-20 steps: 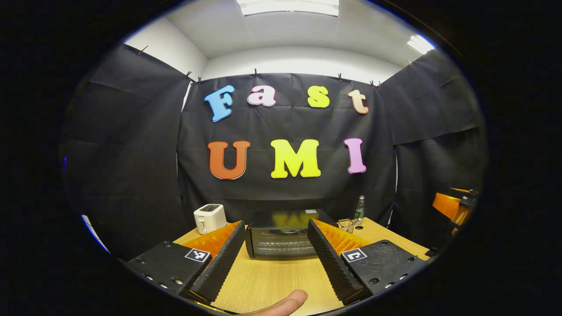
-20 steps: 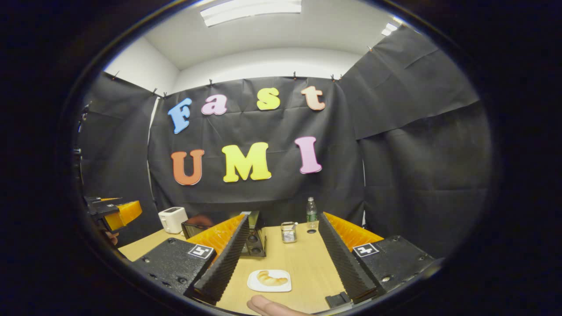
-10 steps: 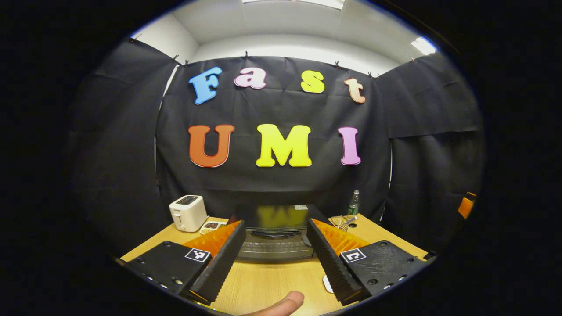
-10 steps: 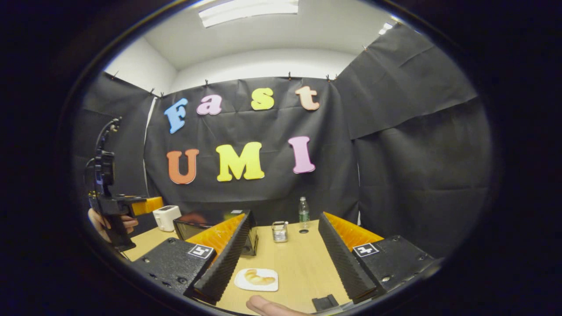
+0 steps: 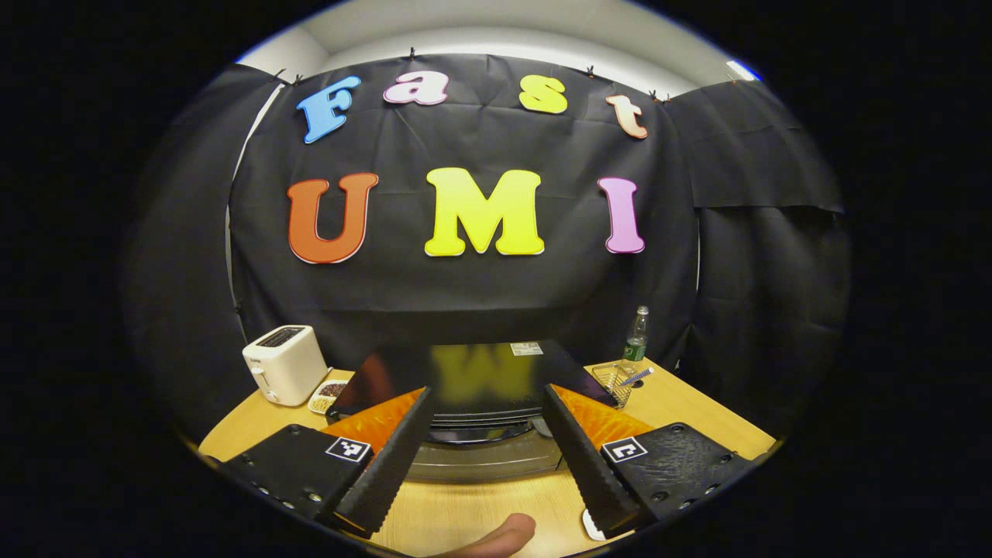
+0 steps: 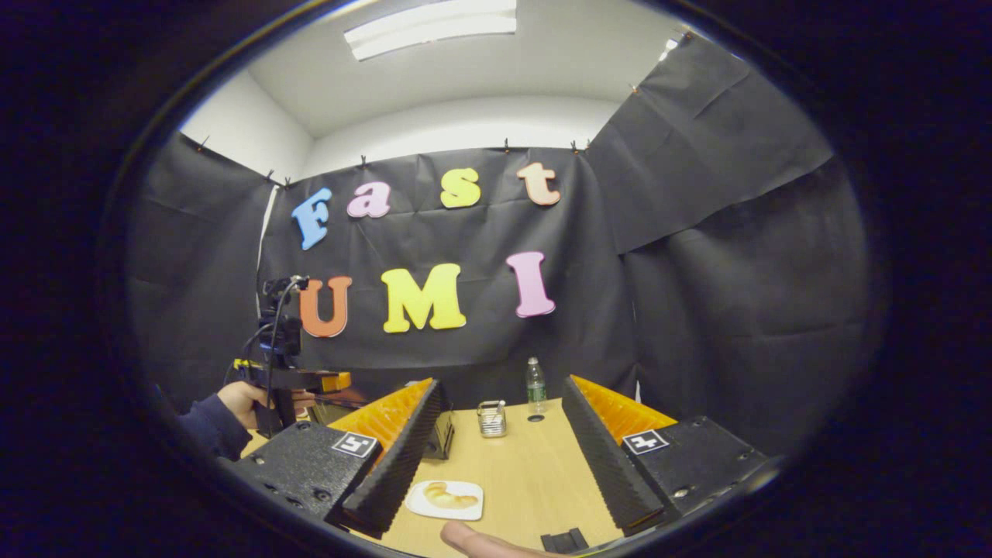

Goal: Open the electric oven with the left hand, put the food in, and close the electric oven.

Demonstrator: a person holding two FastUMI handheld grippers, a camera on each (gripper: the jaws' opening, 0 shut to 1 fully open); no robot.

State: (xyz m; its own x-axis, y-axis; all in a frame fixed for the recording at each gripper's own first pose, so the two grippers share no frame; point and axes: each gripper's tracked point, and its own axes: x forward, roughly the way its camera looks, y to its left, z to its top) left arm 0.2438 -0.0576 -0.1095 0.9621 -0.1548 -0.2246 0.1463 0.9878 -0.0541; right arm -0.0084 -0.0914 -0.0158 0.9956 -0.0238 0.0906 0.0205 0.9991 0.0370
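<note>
The black electric oven [image 5: 480, 372] stands on the wooden table [image 5: 473, 515], close in front of my left gripper [image 5: 484, 394]. Its curved door handle [image 5: 477, 434] lies between my open fingers, which touch nothing, and the door looks closed. In the right gripper view a croissant [image 6: 444, 494] lies on a white plate [image 6: 422, 508] near the table's front. My right gripper [image 6: 502, 385] hangs open above and behind the plate, holding nothing. The left gripper [image 6: 329, 381], held by a hand [image 6: 240, 397], appears there over the oven [image 6: 443, 434].
A white toaster [image 5: 284, 363] and a small dish [image 5: 327, 394] sit left of the oven. A bottle [image 5: 635, 335] and a wire basket [image 5: 616, 377] stand to its right. The plate's edge [image 5: 589, 528] peeks beside my left gripper's right finger.
My left gripper has moved forward to the oven, which now looms larger between the fingers. The right gripper has hardly shifted; both stay open.
</note>
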